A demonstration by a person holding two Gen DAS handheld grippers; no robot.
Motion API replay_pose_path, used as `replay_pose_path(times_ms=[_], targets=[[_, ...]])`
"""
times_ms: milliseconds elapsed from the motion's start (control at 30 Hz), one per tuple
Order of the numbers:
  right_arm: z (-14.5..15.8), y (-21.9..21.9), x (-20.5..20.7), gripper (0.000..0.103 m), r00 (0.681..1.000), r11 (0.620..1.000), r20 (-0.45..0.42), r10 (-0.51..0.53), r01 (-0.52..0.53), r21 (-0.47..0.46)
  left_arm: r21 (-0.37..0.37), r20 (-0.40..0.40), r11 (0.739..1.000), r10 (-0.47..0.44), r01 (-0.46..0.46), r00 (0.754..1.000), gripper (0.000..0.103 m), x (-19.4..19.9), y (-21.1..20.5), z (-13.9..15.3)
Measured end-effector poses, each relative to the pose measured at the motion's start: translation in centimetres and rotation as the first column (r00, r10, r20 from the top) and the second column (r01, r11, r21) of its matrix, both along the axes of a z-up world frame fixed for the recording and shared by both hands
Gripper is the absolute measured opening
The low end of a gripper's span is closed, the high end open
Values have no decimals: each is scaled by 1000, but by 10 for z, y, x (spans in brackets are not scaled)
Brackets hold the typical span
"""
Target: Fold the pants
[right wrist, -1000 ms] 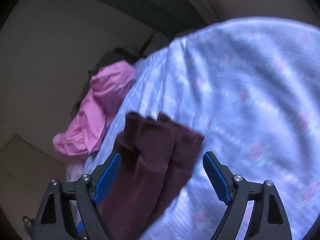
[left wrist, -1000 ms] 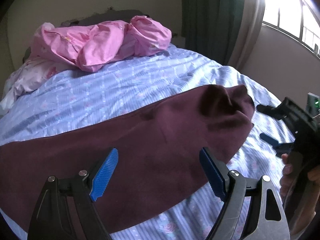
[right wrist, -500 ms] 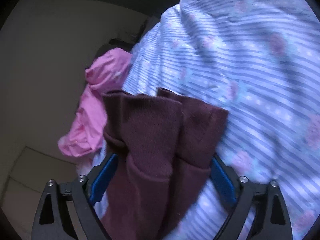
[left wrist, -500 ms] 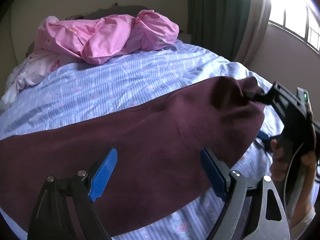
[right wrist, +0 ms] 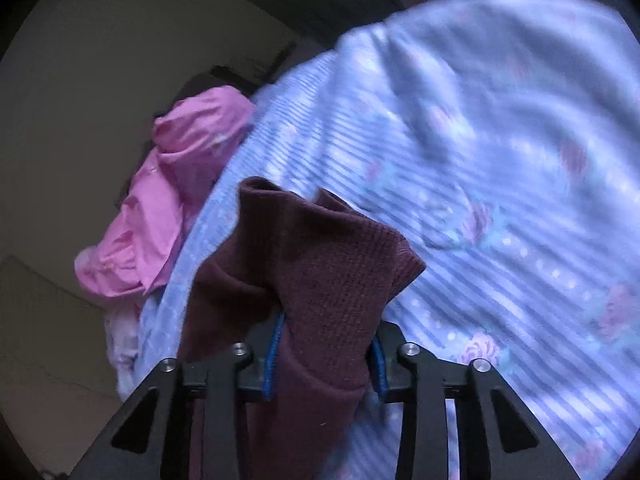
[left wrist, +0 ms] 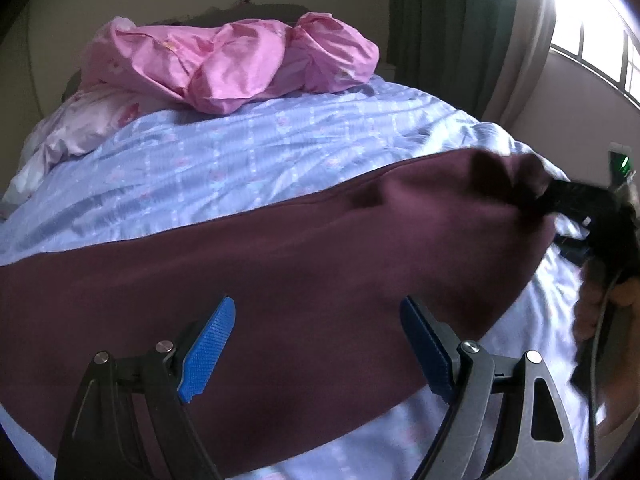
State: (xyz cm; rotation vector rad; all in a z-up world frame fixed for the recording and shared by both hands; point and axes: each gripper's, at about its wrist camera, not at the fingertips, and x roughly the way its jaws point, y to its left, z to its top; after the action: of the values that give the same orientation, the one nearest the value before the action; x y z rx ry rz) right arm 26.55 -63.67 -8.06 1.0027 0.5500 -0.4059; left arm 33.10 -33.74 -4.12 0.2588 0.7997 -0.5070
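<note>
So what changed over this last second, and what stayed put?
The right gripper moved onto the ribbed cuffs of the maroon pants; its jaws have just been closing and now pinch them. The left gripper stays open above the pants, gripping nothing. Pink bedding and blue bedspread are unchanged.

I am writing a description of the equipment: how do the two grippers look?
Both are alike. The left gripper and the right gripper have black angular frames with silver round bolts and blue ribbed pads. A thin dark cable runs down the right gripper's handle.
</note>
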Motion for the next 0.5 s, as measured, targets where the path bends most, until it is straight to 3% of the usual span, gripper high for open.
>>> replay_pose_path(times_ms=[133, 200, 300, 433, 500], targets=[[45, 29, 6, 34, 1000, 982, -18, 11, -14, -188, 29, 25, 999, 20, -21, 999, 85, 8, 22, 8], [71, 49, 14, 34, 999, 954, -41, 23, -34, -299, 24, 25, 998, 48, -49, 999, 85, 14, 37, 15], [104, 81, 27, 34, 996, 899, -61, 59, -79, -430, -51, -13, 996, 75, -76, 997, 84, 30, 58, 25], [134, 104, 28, 33, 995, 891, -39, 95, -102, -442, -152, -134, 988, 3, -24, 991, 82, 55, 49, 16], [141, 105, 20, 33, 995, 895, -25, 99, -100, -434, -172, -152, 984, -65, 39, 986, 77, 58, 32, 9]])
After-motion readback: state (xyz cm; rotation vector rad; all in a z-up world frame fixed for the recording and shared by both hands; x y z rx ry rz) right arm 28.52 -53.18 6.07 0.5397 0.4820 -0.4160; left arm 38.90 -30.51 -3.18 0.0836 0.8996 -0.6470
